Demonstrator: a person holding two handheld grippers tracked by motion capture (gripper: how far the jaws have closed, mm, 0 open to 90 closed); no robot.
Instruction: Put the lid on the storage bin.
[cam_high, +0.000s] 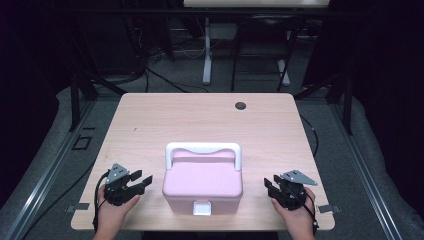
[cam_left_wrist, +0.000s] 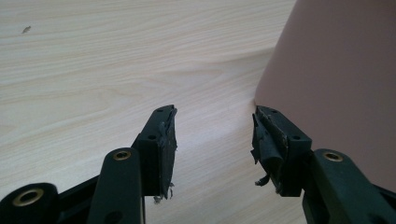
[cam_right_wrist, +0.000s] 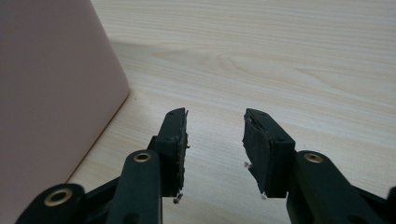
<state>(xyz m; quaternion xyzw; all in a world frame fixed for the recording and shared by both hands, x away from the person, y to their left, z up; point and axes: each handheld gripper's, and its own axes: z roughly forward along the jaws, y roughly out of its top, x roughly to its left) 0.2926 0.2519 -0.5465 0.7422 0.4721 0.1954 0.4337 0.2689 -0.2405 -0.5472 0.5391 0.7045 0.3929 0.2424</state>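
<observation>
While lid sits shut, pink box (cam_high: 202, 182) contents unseen, jaws apart beside it.

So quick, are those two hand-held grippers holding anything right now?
Left hand-held gripper: open, holding nothing, beside the pink box.
Right hand-held gripper: open, holding nothing.

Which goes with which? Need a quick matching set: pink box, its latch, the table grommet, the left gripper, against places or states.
Things:
1. pink box
2. white latch
3. dark grommet
4. left gripper

Places or states:
A. far part of the table, right of centre
B. open, holding nothing, just left of the box
C. front face of the box, toward the person
D. lid closed, white handle on top, between the two grippers

Pairs: 1-D, 2-C, 3-A, 4-B
</observation>
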